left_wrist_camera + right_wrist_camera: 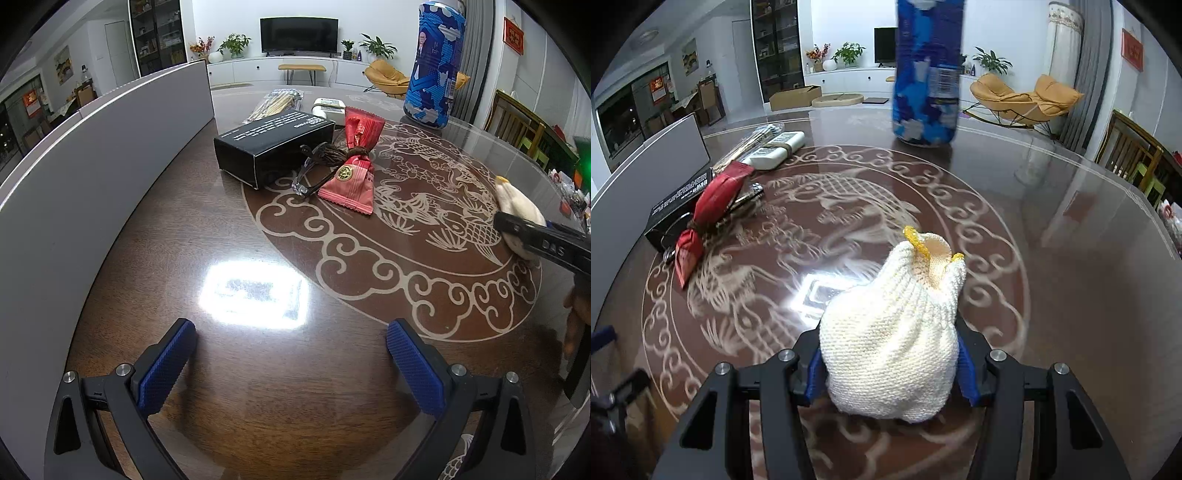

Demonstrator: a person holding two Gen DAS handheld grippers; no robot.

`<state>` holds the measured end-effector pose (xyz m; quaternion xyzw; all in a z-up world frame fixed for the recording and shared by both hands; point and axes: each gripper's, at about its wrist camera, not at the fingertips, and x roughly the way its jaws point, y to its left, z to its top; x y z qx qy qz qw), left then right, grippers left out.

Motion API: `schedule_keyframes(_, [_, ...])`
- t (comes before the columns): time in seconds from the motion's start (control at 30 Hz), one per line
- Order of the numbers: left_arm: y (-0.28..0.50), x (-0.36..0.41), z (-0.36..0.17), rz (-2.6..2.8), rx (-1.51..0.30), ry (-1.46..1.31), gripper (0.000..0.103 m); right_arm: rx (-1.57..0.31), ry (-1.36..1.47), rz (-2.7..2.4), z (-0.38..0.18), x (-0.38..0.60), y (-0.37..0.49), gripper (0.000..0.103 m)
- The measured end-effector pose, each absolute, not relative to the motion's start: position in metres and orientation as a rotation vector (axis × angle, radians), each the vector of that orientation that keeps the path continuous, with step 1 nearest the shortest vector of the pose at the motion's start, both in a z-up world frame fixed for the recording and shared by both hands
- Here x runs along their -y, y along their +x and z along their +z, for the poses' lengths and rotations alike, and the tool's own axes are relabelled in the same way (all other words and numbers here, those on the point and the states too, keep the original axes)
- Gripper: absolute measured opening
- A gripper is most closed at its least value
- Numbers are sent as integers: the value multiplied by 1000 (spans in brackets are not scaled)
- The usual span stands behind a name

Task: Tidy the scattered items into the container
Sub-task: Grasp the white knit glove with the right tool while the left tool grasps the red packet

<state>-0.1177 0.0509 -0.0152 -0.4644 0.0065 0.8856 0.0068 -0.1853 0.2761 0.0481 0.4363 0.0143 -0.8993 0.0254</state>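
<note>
My right gripper (890, 369) is shut on a cream knitted glove (897, 332) with yellow trim, held just above the patterned table. In the left wrist view the same glove (521, 206) shows at the right edge, with a black finger (546, 242) across it. My left gripper (291, 332) hangs open over the bare brown tabletop, nothing between its blue pads. A black box (273, 147), a red snack packet (354, 162) and a clear clip (310, 177) lie together beyond it. The grey container wall (92, 177) curves along the left.
A tall blue can (436, 66) stands at the far side of the table. A white device (328, 107) and a packet of sticks (277, 103) lie behind the black box. Wooden chairs (517, 122) stand past the right table edge.
</note>
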Motion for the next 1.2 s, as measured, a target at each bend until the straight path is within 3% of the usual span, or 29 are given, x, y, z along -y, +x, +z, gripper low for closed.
schedule_keyframes(0.8, [-225,-93,-14,2645,-130,-1383,103,-58,1353,-2785,49,-277,-185,58])
schedule_keyframes(1.03, [-224,-102,-7,2688,-127,-1294,42,-58,1352,-2784,49,-276,-185,58])
schedule_keyframes(1.2, [-203,-99,-7,2691,-100,-1293,40,-58,1352,-2783,49,-276,-185,58])
